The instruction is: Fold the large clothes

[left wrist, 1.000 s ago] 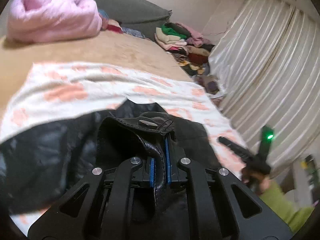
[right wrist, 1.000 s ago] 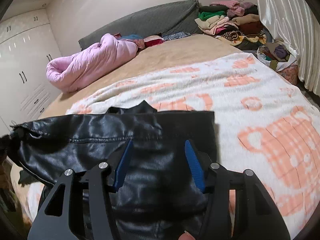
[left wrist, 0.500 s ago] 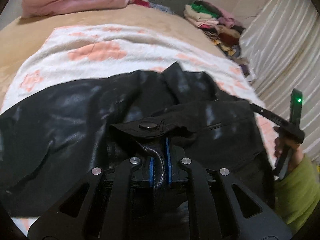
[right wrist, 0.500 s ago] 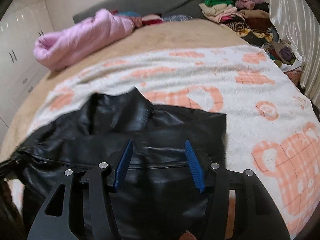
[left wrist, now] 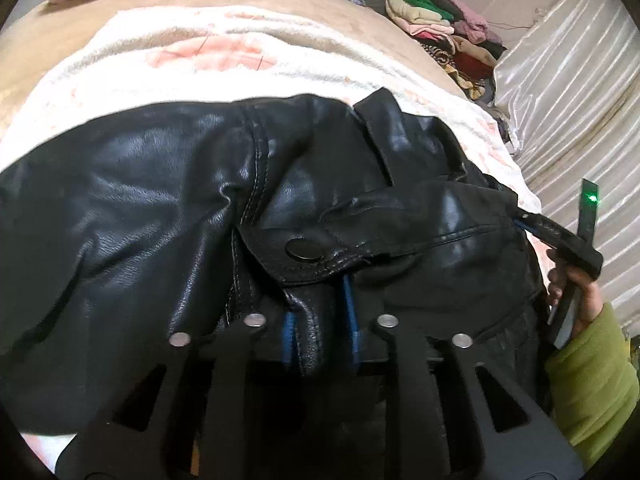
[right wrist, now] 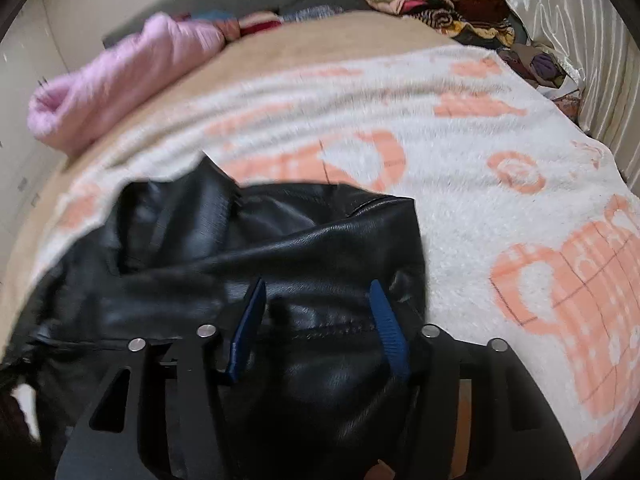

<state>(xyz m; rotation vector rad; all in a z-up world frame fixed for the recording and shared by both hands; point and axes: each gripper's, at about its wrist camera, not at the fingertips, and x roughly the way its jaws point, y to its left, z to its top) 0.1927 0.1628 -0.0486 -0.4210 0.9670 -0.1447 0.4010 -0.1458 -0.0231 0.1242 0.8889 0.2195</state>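
Note:
A black leather jacket (left wrist: 168, 208) lies bunched on a white blanket with peach prints (left wrist: 192, 76), which covers the bed. My left gripper (left wrist: 320, 304) is low over the jacket and its jaws are opening. A fold of leather still sits loosely between the blue pads (left wrist: 289, 334), and a snap-button tab (left wrist: 304, 250) hides their tips. My right gripper (right wrist: 316, 304) hovers over the jacket's (right wrist: 312, 240) right end, jaws apart and opening wider, with leather beneath them. In the left wrist view the right gripper (left wrist: 560, 240) is at the jacket's right edge, held by a hand in a green sleeve (left wrist: 588, 376).
A pink quilt (right wrist: 120, 80) lies rolled at the far left of the bed. A heap of clothes (left wrist: 436, 20) is piled at the far right corner beside a pale pleated curtain (left wrist: 568, 92). Bare blanket (right wrist: 500, 184) stretches right of the jacket.
The left gripper has come down with the jacket, which now rests on the blanket, and its pads have parted from the pinched fold. The right gripper has sunk closer to the leather, jaws slightly wider.

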